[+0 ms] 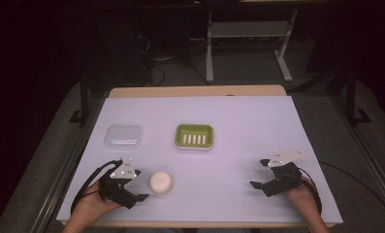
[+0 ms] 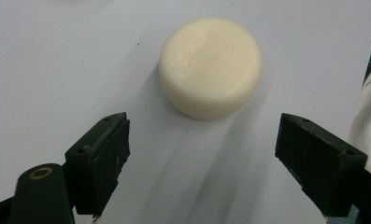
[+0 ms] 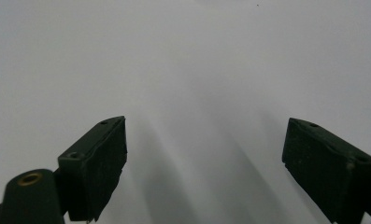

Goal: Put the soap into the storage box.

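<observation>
High view: left gripper [image 1: 140, 184] at near-left of table [image 1: 238, 126], jaws spread, round cream soap bar [image 1: 161, 182] just beside the tips, not touching. Right gripper [image 1: 259, 173] idle, well apart, also spread. Green soap dish [image 1: 194, 136] and clear lid [image 1: 124, 135] farther back.

Left gripper view: soap bar [image 2: 210, 66] ahead of both jaws, slightly right of centre. Advance low, centre, close across curved sides; likely slippery.

Right gripper view: 2 jaws wide apart over bare table [image 3: 183, 70], holding nothing.

No readable text, labels, brands or numbers anywhere; the round soap bar [image 2: 210, 68] looks plain, though any faint stamp may be lost to blur.
</observation>
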A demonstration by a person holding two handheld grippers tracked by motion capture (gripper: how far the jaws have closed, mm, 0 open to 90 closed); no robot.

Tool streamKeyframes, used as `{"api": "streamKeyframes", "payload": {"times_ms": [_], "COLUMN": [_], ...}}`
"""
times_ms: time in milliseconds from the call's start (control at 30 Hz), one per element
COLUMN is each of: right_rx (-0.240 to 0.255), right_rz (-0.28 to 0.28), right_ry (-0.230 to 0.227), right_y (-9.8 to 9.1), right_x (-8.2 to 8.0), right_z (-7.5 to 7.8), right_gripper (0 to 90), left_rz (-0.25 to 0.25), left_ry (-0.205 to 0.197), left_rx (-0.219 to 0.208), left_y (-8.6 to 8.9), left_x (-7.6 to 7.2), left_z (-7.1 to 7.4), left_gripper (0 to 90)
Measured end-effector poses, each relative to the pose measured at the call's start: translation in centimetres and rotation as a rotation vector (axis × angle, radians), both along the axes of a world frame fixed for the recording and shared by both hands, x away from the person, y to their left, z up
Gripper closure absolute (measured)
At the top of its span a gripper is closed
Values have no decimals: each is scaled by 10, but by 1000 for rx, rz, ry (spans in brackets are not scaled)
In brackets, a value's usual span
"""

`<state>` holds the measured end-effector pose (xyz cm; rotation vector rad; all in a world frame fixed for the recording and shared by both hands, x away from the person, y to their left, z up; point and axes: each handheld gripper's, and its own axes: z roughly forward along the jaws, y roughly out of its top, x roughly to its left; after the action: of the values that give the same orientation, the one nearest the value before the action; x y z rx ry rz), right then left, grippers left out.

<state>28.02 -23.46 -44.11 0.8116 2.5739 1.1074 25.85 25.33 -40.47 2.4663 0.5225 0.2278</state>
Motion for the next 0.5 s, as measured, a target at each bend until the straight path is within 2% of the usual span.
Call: {"api": "streamKeyframes", "payload": {"times_ms": [500], "right_rx": [-5], "right_rz": [6], "right_ry": [1], "right_y": [1], "right_x": [0], "right_z": [0], "right_gripper": [132], "left_rz": [-32], "left_ry": [5], "left_rx": [26], "left_y": [-16], "left_x": [4], "left_z": [4], "left_gripper": [175]}}
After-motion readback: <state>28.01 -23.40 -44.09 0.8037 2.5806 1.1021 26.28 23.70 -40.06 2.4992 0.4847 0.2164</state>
